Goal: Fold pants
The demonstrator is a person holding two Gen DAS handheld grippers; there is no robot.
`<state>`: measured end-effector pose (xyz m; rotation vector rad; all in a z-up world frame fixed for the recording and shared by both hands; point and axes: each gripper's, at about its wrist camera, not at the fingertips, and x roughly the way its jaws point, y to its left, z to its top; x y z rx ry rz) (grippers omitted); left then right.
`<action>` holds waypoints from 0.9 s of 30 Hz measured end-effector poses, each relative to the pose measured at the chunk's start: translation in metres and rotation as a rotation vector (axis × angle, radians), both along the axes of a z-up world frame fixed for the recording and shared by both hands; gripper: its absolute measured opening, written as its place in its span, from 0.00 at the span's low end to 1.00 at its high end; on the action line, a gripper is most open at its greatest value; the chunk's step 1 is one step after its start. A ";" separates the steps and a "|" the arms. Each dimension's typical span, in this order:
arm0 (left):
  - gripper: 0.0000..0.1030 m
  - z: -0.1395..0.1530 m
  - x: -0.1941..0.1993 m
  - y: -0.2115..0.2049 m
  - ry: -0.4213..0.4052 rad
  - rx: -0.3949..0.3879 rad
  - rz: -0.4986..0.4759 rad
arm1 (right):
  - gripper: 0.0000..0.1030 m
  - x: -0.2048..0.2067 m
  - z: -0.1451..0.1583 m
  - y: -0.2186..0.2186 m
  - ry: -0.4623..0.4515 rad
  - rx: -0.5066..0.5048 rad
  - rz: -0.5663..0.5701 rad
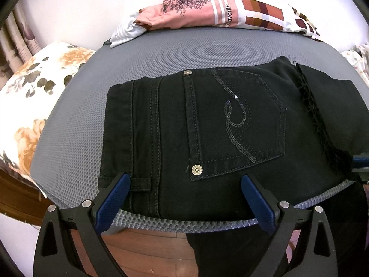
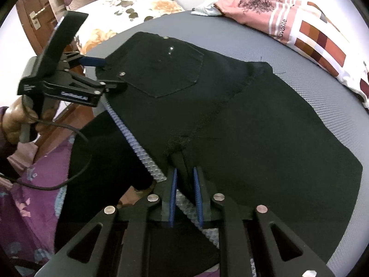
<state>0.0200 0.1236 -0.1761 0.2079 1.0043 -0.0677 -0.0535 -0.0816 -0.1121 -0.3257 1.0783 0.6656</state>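
Black jeans (image 1: 207,124) lie folded on a grey mesh pad (image 1: 80,138), back pocket with a sequin swirl facing up. My left gripper (image 1: 184,182) is open, its blue pads either side of the waistband end at the pad's near edge. It also shows in the right wrist view (image 2: 108,73). In the right wrist view the jeans (image 2: 253,138) spread across the pad (image 2: 322,73). My right gripper (image 2: 184,173) is nearly shut, pinching a ridge of black cloth at the frayed hem near the pad's edge.
A pink and patterned pile of clothes (image 1: 207,9) lies at the pad's far side. A floral cushion (image 1: 30,97) sits to the left. Wooden floor (image 1: 143,249) shows below the pad's near edge. A wooden door (image 2: 34,18) stands at the far left.
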 end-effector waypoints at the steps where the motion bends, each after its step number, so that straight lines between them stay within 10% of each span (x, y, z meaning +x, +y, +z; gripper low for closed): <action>1: 0.94 0.000 0.000 0.000 0.000 0.002 -0.001 | 0.14 0.000 -0.001 0.000 -0.001 0.000 0.001; 11: 0.94 0.020 0.003 0.026 -0.005 -0.103 0.071 | 0.15 0.024 0.040 -0.044 -0.023 0.290 -0.191; 20: 0.94 0.037 0.008 0.147 0.007 -0.444 0.345 | 0.17 0.034 -0.021 -0.039 0.080 0.230 -0.359; 27: 0.94 0.008 0.008 0.163 0.121 -0.685 0.350 | 0.45 0.023 -0.025 -0.042 0.059 0.370 -0.379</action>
